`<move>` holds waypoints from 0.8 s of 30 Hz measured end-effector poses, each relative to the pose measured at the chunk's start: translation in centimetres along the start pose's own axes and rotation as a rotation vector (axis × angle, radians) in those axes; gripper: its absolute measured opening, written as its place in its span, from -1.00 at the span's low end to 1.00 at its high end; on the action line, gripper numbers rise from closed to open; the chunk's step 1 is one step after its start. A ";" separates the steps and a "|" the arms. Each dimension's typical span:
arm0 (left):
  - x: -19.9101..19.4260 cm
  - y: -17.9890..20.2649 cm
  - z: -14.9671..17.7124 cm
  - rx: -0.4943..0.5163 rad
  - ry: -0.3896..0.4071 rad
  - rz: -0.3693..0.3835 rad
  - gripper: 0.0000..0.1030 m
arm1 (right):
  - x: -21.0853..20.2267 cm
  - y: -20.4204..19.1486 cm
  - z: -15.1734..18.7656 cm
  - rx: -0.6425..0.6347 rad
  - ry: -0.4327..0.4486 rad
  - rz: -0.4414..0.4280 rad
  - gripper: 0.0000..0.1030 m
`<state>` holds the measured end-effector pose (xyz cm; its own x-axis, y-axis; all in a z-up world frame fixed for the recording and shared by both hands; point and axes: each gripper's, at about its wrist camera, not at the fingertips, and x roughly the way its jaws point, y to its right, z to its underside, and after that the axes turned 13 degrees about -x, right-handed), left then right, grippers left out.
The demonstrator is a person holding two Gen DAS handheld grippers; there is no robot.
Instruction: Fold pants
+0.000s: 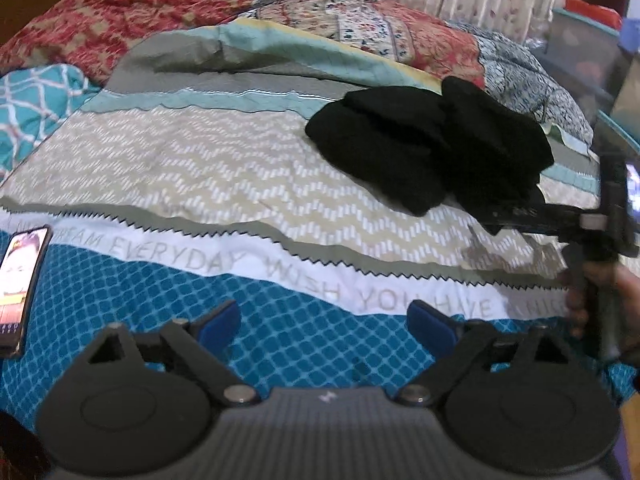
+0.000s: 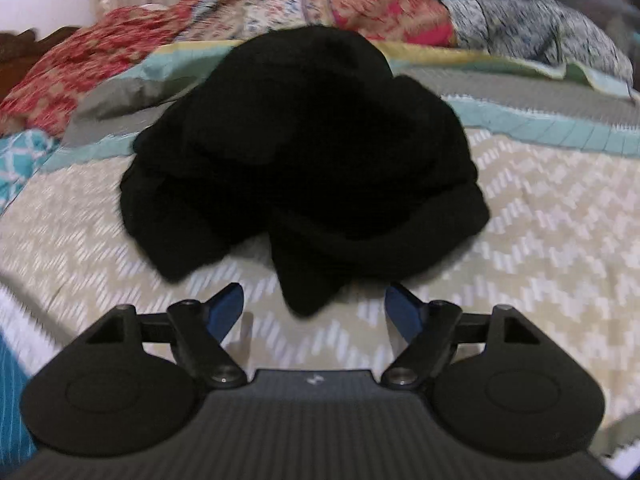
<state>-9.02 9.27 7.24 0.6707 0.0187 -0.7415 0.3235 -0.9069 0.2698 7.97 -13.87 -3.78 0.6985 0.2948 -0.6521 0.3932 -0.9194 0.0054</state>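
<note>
Item 1, L gripper (image 1: 322, 322): bottom centre of left wrist view, blue pads spread wide, nothing btwn them, only blue-check bedspread (image 1: 304, 344) under it; released. Item 2, R gripper (image 2: 314, 312): bottom centre of right wrist view, jaws apart, empty; the nearest tip of the pants hangs just ahead of the gap, not pinched. Item 3, phone (image 1: 22, 288): lower left edge of left view, screen lit, lying on spread, well clear of work. Item 4, pants (image 2: 304, 168): black, bunched in a loose heap on the cream zigzag band, centre of right view, upper right in left view (image 1: 432, 148); legs and waist can't be told apart in the dark cloth. Item 5, quilts (image 1: 120, 20), red/floral, piled at top of frame behind heap. Step judged: reach for first grab, fold not yet started. To do well: don't bite the middle of the lump; R takes the near hanging tip, L comes across to a second edge, lift & shake flat on the open cream area before any fold. Risk: pinching spread w/ the cloth.
</note>
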 end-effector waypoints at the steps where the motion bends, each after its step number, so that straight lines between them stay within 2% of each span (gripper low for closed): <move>1: -0.3 -0.4 0.2 -0.001 0.004 0.000 0.68 | 0.8 0.1 -0.3 0.030 -0.014 0.008 0.49; 2: -0.3 -0.6 0.1 -0.002 0.004 -0.004 0.65 | 1.5 0.4 -0.4 0.058 -0.021 0.015 0.36; 3: -0.4 -0.8 0.1 -0.006 0.005 -0.003 0.55 | 1.6 0.5 -0.6 0.068 -0.012 0.033 -0.12; 4: -0.5 -1.1 0.1 -0.015 0.004 0.004 0.44 | 1.7 0.4 -1.0 0.067 -0.017 0.039 -0.35; 5: -0.5 -1.4 -0.1 -0.031 0.001 0.020 0.41 | 1.5 0.5 -1.2 0.088 -0.024 0.014 -0.58; 6: -0.6 -1.9 -0.3 -0.057 -0.004 0.048 0.40 | 1.0 0.8 -1.3 0.132 -0.021 -0.047 -0.76; 8: -0.4 -2.9 -0.7 -0.130 -0.030 0.119 0.40 | -1.2 0.4 -0.9 0.185 0.004 -0.152 -0.76; 11: 0.4 -4.0 -1.2 -0.241 -0.090 0.248 0.46 | -5.5 -2.1 0.2 0.166 0.046 -0.304 -0.76; 13: 0.8 -4.3 -1.4 -0.303 -0.116 0.323 0.69 | -8.8 -4.4 1.2 0.139 0.087 -0.439 -0.76; 15: 1.2 -4.4 -1.5 -0.340 -0.139 0.388 0.81 | -11.6 -6.8 2.2 0.089 0.115 -0.544 -0.76; 16: 1.4 -4.5 -1.5 -0.365 -0.155 0.431 0.88 | -12.4 -7.8 2.5 0.070 0.120 -0.580 -0.77; 19: 2.2 -5.3 -1.4 -0.469 -0.215 0.555 0.90 | -12.8 -9.6 3.6 0.089 0.102 -0.651 -0.77; 23: 3.9 -6.4 -0.7 -0.599 -0.282 0.606 0.89 | -12.4 -10.1 3.8 0.104 0.059 -0.697 -0.76; 24: 4.1 -6.5 -0.6 -0.619 -0.292 0.617 0.80 | -12.1 -10.2 3.8 0.117 0.061 -0.712 -0.76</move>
<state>-7.94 15.46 2.80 0.6754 -0.5767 -0.4597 0.3205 -0.3319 0.8872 -6.76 -9.09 1.22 0.3303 0.8434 -0.4237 0.7013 -0.5197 -0.4879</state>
